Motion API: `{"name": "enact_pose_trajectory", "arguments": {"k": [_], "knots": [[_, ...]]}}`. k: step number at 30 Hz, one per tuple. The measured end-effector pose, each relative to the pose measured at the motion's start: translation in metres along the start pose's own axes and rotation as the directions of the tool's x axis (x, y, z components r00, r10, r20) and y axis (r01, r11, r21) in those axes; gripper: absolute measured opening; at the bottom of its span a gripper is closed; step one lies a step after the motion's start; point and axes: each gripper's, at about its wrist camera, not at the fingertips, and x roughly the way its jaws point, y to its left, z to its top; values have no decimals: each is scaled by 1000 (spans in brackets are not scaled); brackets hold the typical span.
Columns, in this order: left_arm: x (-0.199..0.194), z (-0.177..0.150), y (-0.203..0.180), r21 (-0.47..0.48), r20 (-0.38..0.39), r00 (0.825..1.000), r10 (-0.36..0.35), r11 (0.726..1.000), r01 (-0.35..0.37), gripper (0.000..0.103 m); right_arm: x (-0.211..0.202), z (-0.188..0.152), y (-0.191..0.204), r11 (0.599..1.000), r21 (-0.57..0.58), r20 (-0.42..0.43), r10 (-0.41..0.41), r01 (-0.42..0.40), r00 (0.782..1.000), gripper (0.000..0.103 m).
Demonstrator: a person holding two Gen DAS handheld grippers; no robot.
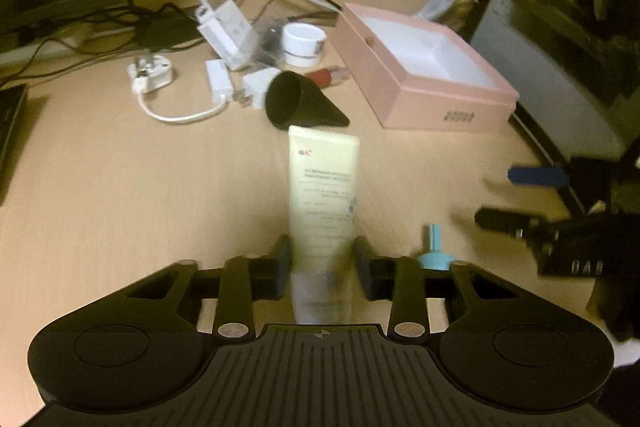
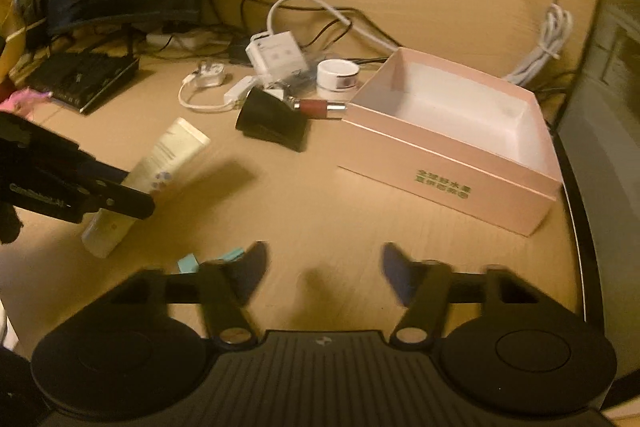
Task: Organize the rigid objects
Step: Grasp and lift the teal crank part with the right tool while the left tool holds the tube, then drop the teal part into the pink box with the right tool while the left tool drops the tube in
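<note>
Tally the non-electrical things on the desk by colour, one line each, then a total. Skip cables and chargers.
Cream: 1, the tube, gripped in the left tool
Black: 1, the cone
White: 1, the jar
Red: 1, the lipstick
Light blue: 1, the small funnel
Pink: 1, the open box
Total: 6

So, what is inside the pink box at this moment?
The pink box is open, and only its white lining shows inside; no object lies in the visible part. The floor just behind the near wall is hidden in both views. The cream tube sits in the left claw.
</note>
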Motion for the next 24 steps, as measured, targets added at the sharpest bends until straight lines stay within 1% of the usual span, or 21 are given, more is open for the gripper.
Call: {"name": "enact_pose_trajectory", "arguments": {"k": [1,3,4,7,8,10,12,14,16,18,19,20,21,23,24], "knots": [[-2,0,3,-22,1,1000,-3,1000,3,14,-1,-1,2,1000,6,7,10,-10,1000,71],[-6,0,8,-60,6,1000,-5,998,5,13,0,-2,10,999,-11,3,39,-39,999,72],[-7,0,9,-63,8,1000,0,998,1,13,2,-1,15,998,-31,0,50,-50,999,74],[-8,-2,10,-63,5,1000,16,998,-16,13,7,-1,33,990,-114,-25,85,-87,996,76],[-7,-3,10,-68,-10,1000,16,998,-16,13,7,-2,36,988,-123,-17,93,-95,995,80],[-5,-7,10,-87,-22,1000,13,996,-15,18,8,-1,37,989,-116,-20,94,-96,995,81],[-4,-9,9,-92,-33,999,17,996,-20,22,9,-1,34,992,-73,-30,103,-105,994,81],[-2,-9,7,-92,-35,999,28,995,-31,24,10,-3,34,989,-52,-55,134,-137,989,81],[1,-7,5,-86,-47,999,20,996,-24,26,9,-8,37,984,-53,-69,169,-172,983,81],[9,-6,-2,-54,-76,997,19,998,-23,29,8,-12,40,977,-72,-90,192,-199,977,81],[15,-6,-6,-31,-102,994,27,999,-31,31,9,-14,41,978,-89,-100,181,-190,978,81],[20,-8,-10,-5,-111,993,40,999,-41,30,9,-16,41,980,-105,-100,162,-172,982,81],[22,-8,-17,39,-98,993,64,997,-60,30,9,-17,40,982,-127,-90,131,-142,987,81],[26,-8,-27,91,-89,991,98,992,-90,30,9,-20,37,982,-184,-52,30,-39,998,80],[27,-8,-30,99,-85,991,106,990,-98,30,9,-21,36,978,-208,-33,-26,19,999,80]]}}
